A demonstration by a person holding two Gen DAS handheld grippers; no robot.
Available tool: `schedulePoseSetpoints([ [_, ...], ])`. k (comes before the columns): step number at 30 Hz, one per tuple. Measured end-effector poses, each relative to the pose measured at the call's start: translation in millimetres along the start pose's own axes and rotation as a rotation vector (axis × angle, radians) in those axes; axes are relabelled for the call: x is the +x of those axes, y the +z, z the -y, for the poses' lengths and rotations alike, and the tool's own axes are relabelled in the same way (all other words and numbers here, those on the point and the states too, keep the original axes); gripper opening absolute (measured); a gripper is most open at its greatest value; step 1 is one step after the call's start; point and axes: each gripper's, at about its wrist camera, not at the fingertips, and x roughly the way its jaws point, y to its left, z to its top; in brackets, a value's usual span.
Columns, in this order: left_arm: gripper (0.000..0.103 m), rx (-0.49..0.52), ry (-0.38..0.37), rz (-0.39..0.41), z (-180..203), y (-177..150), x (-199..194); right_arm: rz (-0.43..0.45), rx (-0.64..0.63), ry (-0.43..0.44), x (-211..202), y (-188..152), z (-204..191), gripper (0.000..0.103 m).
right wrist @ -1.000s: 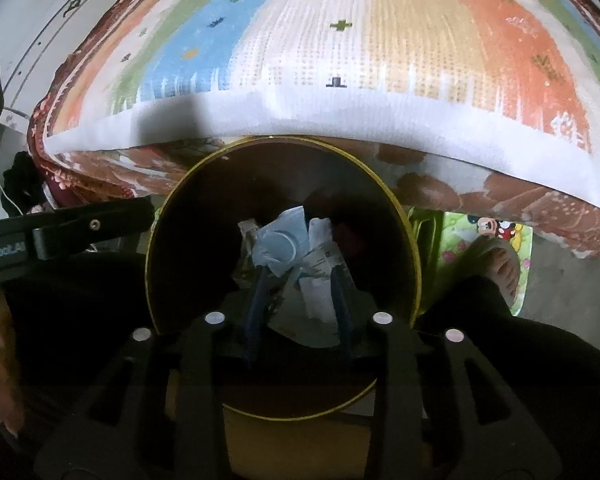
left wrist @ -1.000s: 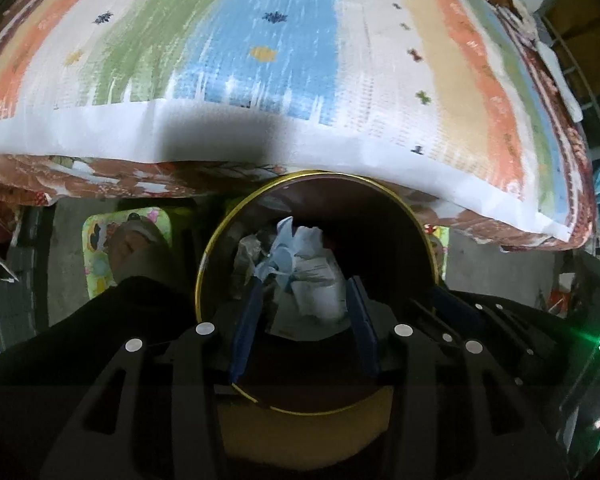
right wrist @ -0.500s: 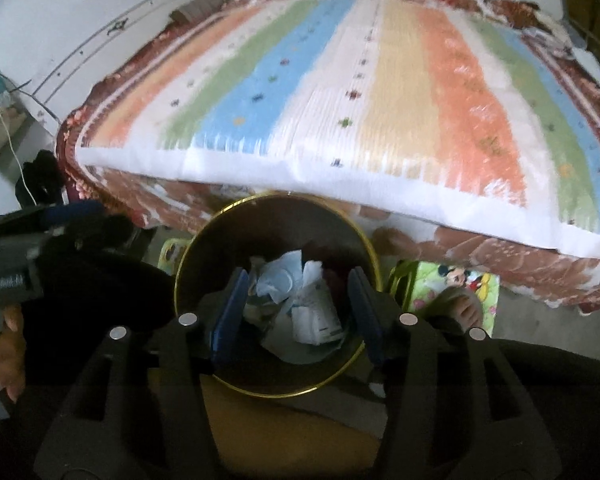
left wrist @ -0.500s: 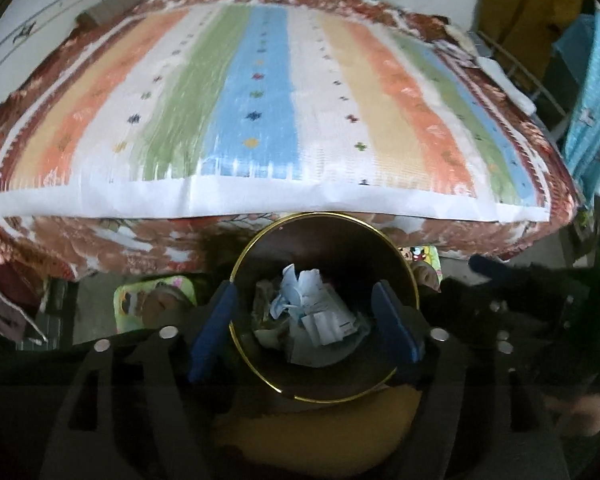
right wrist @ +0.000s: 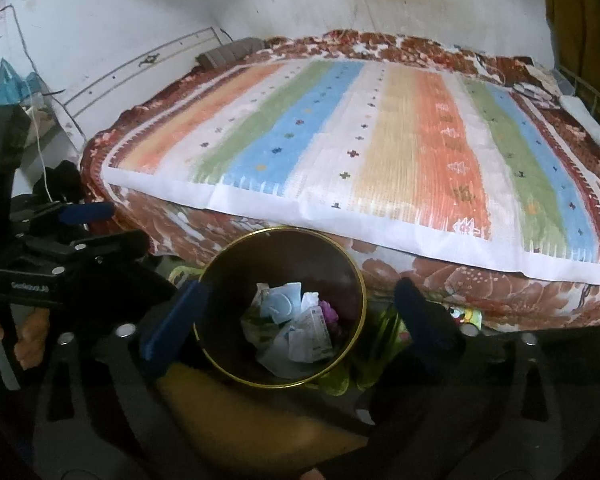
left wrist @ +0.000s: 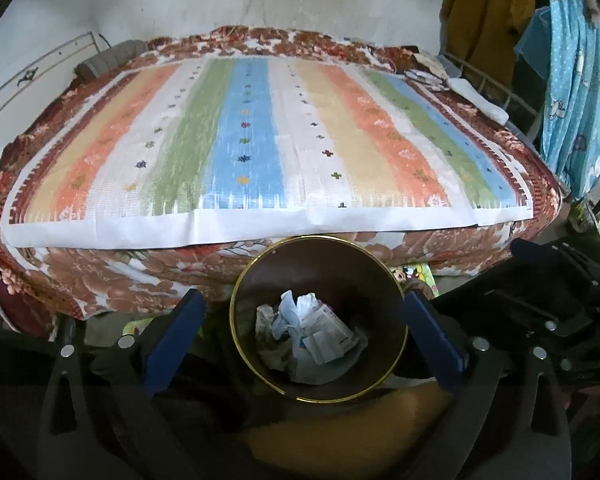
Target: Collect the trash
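A dark round bin with a gold rim [left wrist: 237, 322] stands on the floor against the foot of the bed. Crumpled paper and wrappers [left wrist: 314, 332] lie in its bottom. My left gripper [left wrist: 303, 297] hangs above the bin, its blue jaws opening wide with nothing between them. In the right wrist view the same bin [right wrist: 358, 280] holds the trash [right wrist: 296, 330]. My right gripper [right wrist: 300, 286] is also above it, jaws opening, nothing held. The left gripper's black body [right wrist: 60, 256] shows at that view's left edge.
A bed with a striped mat [left wrist: 260, 140] over a brown floral blanket [left wrist: 112, 276] fills the space behind the bin. Blue patterned cloth [left wrist: 572, 80] and a yellow garment [left wrist: 488, 12] hang at the right. A hand [right wrist: 28, 332] grips the left tool.
Both grippers have lifted up and back from inside the bin and their jaws have spread wide. The paper that was between the fingers now lies in the bin.
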Motion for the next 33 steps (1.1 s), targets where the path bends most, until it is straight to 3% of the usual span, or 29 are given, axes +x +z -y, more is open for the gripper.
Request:
schedulePoseSetpoints([
  [33, 0.097, -0.019, -0.035, -0.048, -3.1, -9.5, 8.1, 0.013, -0.011, 0.048, -3.0, -2.6, -4.4, 0.094],
])
